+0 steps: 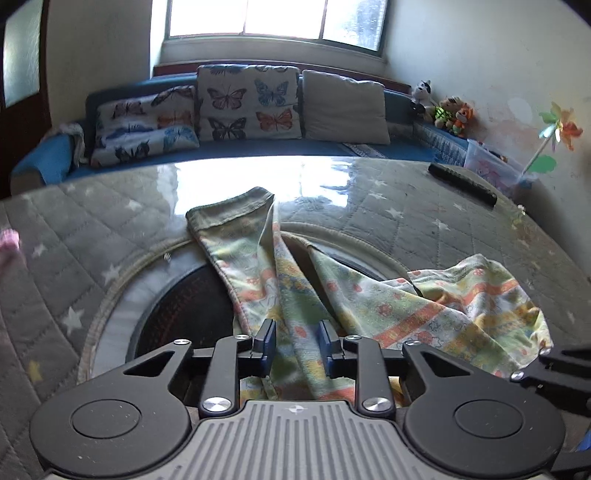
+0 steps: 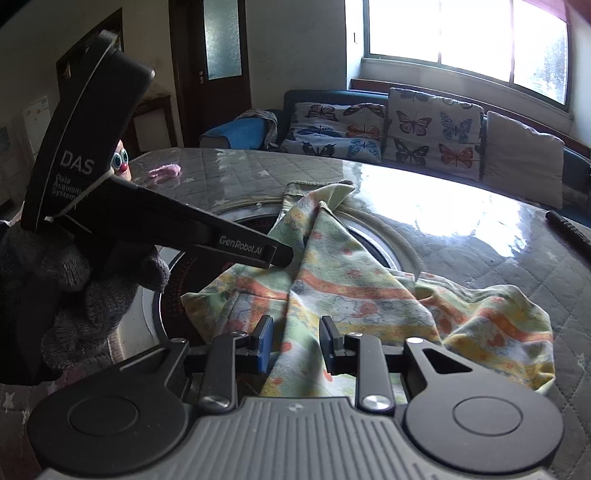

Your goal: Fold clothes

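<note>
Both views were lit by daylight from the window, which was blown out to near white. Strong glare was thrown across the glossy cover at the far edge of the desk, washing out its quilted pattern. The near foreground was left dim and in shadow. Straight lines were bowed by fisheye distortion, the corners were vignetted black, and slight softness was seen throughout.

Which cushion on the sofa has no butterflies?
The plain beige cushion, rightmost of the three; the other two cushions carry butterfly prints.
</note>
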`<act>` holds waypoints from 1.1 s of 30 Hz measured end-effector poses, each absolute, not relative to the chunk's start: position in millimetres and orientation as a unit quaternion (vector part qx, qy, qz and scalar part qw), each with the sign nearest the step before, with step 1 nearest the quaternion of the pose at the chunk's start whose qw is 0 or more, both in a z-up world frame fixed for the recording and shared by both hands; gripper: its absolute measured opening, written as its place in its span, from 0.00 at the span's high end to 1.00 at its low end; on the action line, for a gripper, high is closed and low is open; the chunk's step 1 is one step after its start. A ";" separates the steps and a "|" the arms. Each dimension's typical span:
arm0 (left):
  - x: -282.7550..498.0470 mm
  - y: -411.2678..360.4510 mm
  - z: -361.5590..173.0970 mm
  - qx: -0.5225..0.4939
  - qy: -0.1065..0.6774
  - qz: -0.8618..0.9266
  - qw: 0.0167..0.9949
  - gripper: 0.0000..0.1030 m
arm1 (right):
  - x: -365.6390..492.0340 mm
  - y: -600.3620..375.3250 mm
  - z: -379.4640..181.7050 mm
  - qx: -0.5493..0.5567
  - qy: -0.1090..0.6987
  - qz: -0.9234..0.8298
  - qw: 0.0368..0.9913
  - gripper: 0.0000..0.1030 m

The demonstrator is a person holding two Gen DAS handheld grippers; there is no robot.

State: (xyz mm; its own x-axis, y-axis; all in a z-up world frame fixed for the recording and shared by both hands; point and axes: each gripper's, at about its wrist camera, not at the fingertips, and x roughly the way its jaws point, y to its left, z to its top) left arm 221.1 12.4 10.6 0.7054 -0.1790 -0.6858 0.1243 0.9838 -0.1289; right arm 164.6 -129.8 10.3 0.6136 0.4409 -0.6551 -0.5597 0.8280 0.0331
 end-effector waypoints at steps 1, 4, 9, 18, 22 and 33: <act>220.3 14.6 11.5 -0.041 0.373 -0.082 0.923 0.73 | 164.7 -129.5 9.4 -0.090 0.339 0.278 0.895 0.76; 220.2 16.1 15.1 -0.044 0.368 -0.084 0.925 0.63 | 165.0 -129.7 7.3 -0.095 0.337 0.272 0.896 0.86; 226.5 13.0 15.2 -0.043 0.368 -0.101 0.923 0.62 | 163.1 -139.9 11.7 -0.084 0.327 0.260 0.904 0.96; 208.5 20.7 21.8 -0.049 0.347 -0.089 0.932 0.98 | 147.2 -190.0 39.3 -0.057 0.281 0.196 0.938 0.98; 181.9 32.7 35.0 -0.053 0.322 -0.069 0.943 0.99 | 133.8 -222.0 45.5 -0.040 0.269 0.156 0.950 0.98; 70.0 79.3 48.5 -0.084 0.298 -0.023 0.950 0.99 | 72.4 -326.8 34.4 0.029 0.272 0.021 0.962 0.98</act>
State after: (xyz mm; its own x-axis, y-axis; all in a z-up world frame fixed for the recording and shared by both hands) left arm 70.0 79.3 48.5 0.8208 -0.0937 -0.5635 -0.0061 0.9850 -0.1727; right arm 72.4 -326.8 34.4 0.8509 0.0564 -0.5222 -0.0248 0.9974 0.0674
